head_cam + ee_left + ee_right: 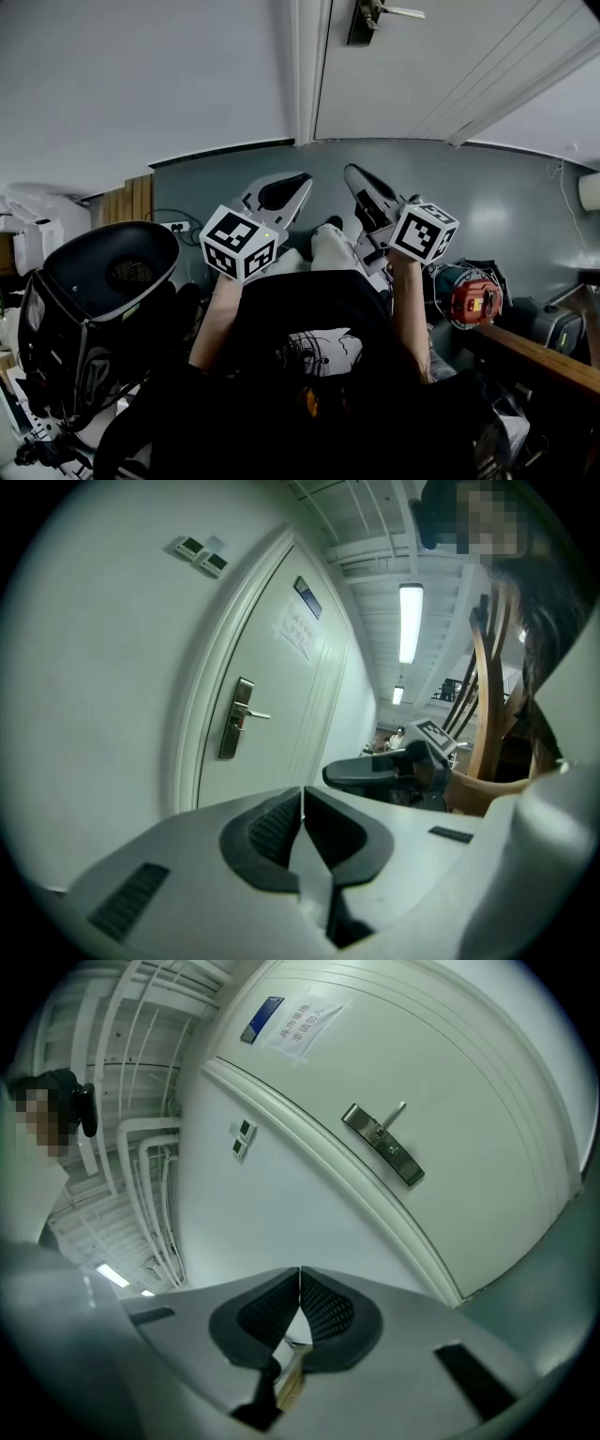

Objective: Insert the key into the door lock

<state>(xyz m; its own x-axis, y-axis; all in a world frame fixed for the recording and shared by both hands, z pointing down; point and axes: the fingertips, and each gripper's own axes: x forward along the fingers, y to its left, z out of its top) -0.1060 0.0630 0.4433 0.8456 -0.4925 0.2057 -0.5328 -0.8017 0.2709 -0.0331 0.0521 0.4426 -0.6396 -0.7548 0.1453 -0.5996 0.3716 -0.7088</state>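
The right gripper (299, 1277) had its ribbed black pads (267, 1314) pressed together on a slim brass-toned metal key (290, 1370), which only its own view showed, at 6 o'clock below the pads. The left gripper (302, 794) was closed with nothing between its pads. The white panelled door (487, 1082) carried a brushed-metal lever-handle lock plate (382, 1145) at 1 o'clock, well apart from the key. In the head view the plate sat at 12 o'clock. A blue plaque (262, 1018) and a paper notice (307, 1024) were too small to read.

My left gripper (302, 178) and right gripper (351, 172) are pale grey shells with black ribbed pads (267, 829); each bears a white cube (239, 244) with black square markers. I wear a black top (309, 300) with a pale print (323, 352).
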